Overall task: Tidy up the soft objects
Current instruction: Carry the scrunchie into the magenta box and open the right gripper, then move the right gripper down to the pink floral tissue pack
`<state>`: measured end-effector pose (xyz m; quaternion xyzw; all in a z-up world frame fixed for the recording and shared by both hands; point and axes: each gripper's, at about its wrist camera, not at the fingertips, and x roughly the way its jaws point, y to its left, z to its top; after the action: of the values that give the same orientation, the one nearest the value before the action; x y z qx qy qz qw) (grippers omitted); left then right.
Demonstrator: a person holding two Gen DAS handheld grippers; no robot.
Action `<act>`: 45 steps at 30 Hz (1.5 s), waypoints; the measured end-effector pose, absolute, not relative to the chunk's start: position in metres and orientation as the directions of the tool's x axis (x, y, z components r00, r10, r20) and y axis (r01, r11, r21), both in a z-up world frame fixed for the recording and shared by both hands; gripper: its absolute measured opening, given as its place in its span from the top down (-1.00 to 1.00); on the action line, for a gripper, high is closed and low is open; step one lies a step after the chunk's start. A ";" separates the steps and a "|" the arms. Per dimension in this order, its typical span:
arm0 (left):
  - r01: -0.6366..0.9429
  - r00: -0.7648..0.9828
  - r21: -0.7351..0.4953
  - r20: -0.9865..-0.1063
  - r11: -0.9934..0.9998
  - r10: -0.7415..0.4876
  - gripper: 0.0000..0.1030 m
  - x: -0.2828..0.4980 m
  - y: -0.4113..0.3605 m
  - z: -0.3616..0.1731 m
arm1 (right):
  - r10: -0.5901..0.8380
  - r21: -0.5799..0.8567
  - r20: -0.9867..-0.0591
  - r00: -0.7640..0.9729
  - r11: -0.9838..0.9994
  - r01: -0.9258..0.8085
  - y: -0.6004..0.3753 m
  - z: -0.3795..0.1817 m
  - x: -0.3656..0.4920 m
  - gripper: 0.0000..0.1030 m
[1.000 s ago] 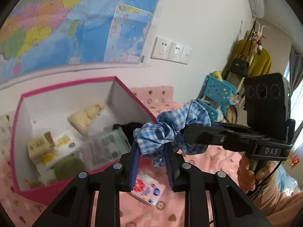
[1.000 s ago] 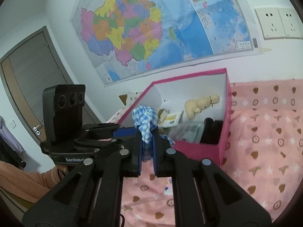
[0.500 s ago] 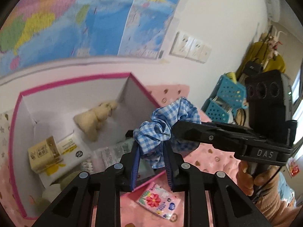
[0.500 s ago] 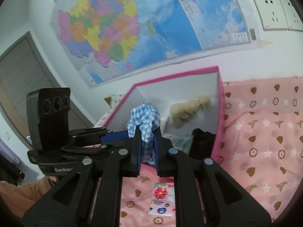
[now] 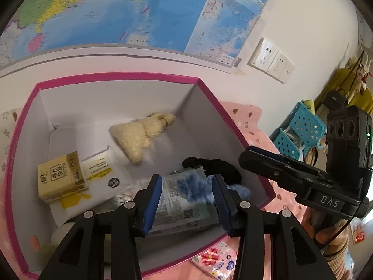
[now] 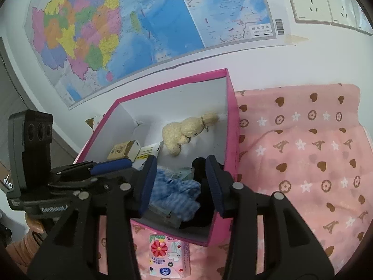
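Note:
A blue checked scrunchie (image 5: 197, 190) is blurred and loose between my open jaws, inside the pink box (image 5: 116, 77); it also shows in the right wrist view (image 6: 173, 192). My left gripper (image 5: 186, 200) is open above the box's near side. My right gripper (image 6: 180, 182) is open beside it, over the box's near corner (image 6: 219, 228). In the box lie a cream plush toy (image 5: 139, 135), a black soft item (image 5: 216, 169), a printed packet (image 5: 181, 200) and tissue packs (image 5: 60, 175).
A flowered tissue pack (image 6: 166, 254) lies on the pink blanket (image 6: 303, 163) in front of the box. A map (image 6: 139, 23) and wall sockets (image 6: 326, 2) are behind. A blue basket (image 5: 300, 130) stands at the far right.
Both grippers have opened and let go of the scrunchie, which has dropped into the box. Both grippers moved closer over the box.

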<state>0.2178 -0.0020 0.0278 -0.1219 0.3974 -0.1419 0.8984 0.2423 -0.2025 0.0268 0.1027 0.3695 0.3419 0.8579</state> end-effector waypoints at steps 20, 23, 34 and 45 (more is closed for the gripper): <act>0.264 0.709 -0.260 -0.601 0.929 -0.370 0.12 0.152 -0.006 0.050 | 0.749 0.454 -0.485 0.451 0.657 -0.603 -0.242 0.029 0.163 -0.09; 0.333 0.681 -0.315 -0.572 0.889 -0.458 0.09 0.132 -0.004 0.047 | 0.749 0.443 -0.513 0.419 0.650 -0.618 -0.239 0.016 0.149 -0.19; 0.289 0.603 -0.369 -0.646 0.883 -0.468 0.08 0.115 0.004 -0.002 | 0.697 0.465 -0.660 0.280 0.671 -0.577 -0.195 -0.056 0.167 -0.19; 0.259 0.580 -0.364 -0.682 0.895 -0.446 0.08 0.104 0.018 -0.018 | 0.735 0.405 -0.658 0.160 0.525 -0.748 -0.147 -0.056 0.148 -0.19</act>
<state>0.1042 0.0176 -0.0181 -0.1131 0.4124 -0.1998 0.8816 0.1478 -0.1474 -0.0559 -0.0074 0.4276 0.4871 0.7615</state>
